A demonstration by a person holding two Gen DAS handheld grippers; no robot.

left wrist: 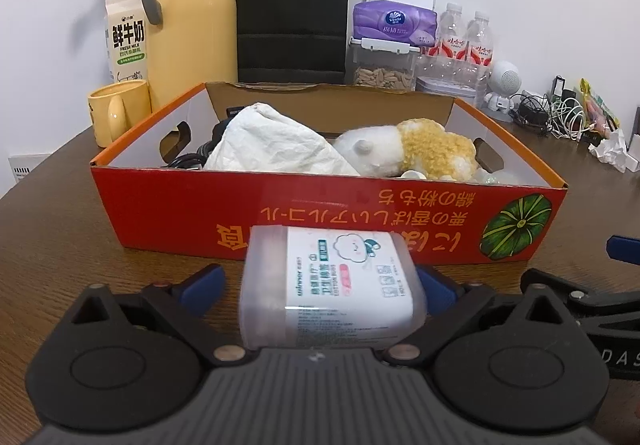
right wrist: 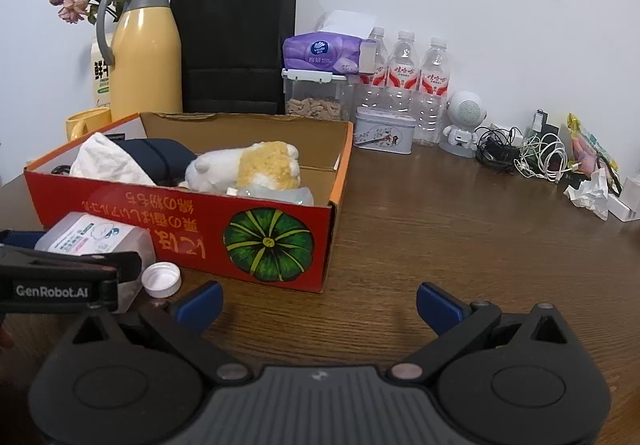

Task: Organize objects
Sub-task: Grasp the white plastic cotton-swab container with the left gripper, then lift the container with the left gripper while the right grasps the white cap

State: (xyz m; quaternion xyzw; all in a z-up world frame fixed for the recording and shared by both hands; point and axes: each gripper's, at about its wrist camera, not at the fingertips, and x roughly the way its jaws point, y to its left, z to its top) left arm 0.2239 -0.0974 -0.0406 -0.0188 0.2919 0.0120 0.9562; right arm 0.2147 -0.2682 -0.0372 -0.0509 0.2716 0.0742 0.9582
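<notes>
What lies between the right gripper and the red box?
In the right wrist view, only bare brown table lies between the open right gripper and the red box. A white cap sits off to the left, near the box.

The milk carton [right wrist: 100,77] is mostly hidden behind the yellow jug [right wrist: 146,57]; the label's small print on the plastic box [left wrist: 332,293] is too blurred to read.

Cotton-swab box [left wrist: 332,293] before carton [left wrist: 320,217]; plush toy [left wrist: 404,155] inside.
</notes>
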